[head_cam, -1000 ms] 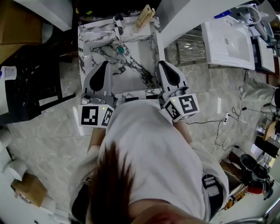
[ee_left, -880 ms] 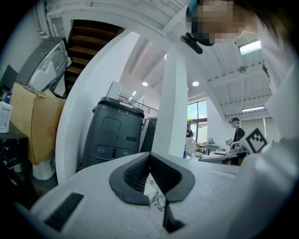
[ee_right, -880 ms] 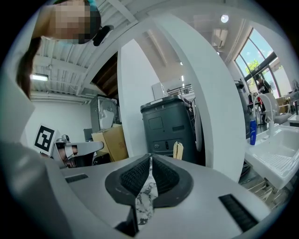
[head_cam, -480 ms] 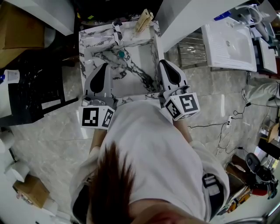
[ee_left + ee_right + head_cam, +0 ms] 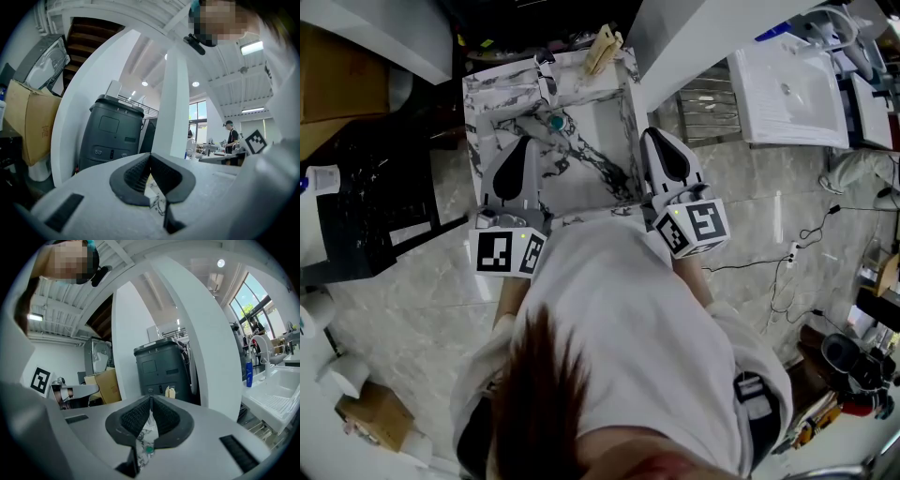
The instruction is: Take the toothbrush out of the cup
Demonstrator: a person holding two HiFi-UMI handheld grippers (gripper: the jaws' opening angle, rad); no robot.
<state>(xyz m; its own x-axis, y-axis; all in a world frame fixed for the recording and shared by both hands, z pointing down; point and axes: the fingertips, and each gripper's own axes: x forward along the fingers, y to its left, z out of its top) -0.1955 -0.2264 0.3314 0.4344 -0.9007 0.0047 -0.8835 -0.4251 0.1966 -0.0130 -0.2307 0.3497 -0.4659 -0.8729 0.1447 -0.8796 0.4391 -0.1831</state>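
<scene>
The floor point(image 5: 403, 300) is shiny grey stone. A marble sink point(image 5: 502, 73) sits just ahead of the left gripper point(image 5: 517, 150) and right gripper point(image 5: 656, 142). A white sink point(image 5: 787, 94) is out past the right gripper. A cardboard box point(image 5: 337, 66) is far off on the left gripper's side. A dark bin point(image 5: 110, 136) and a white post point(image 5: 176, 103) stand ahead.

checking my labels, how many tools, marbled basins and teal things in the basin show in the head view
grey two-jaw tools with marker cubes: 2 (left tool, right tool)
white-and-black marbled stone basin: 1
small teal round thing in the basin: 1
total: 4
</scene>
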